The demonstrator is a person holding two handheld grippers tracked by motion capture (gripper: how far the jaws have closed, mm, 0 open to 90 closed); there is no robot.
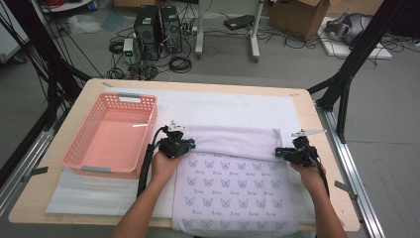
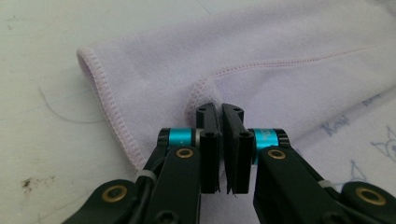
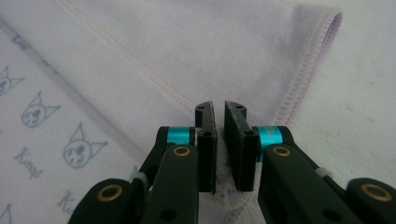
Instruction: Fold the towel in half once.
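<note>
A lilac towel (image 1: pixel 233 183) printed with small cat faces lies on the table, its far edge folded back toward me as a plain flap (image 1: pixel 233 141). My left gripper (image 1: pixel 190 145) sits at the flap's left corner, my right gripper (image 1: pixel 278 152) at its right corner. In the left gripper view the jaws (image 2: pixel 220 109) stand nearly together, pinching the stitched hem (image 2: pixel 201 88), which puckers at their tips. In the right gripper view the jaws (image 3: pixel 218 106) are closed on towel cloth (image 3: pixel 140 60), and fabric shows between them low down.
An empty pink plastic basket (image 1: pixel 111 139) stands to the left of the towel, close to my left hand. A white foam sheet (image 1: pixel 223 104) covers the wooden table (image 1: pixel 307 119). Black frame posts, computers and cables stand on the floor beyond the far edge.
</note>
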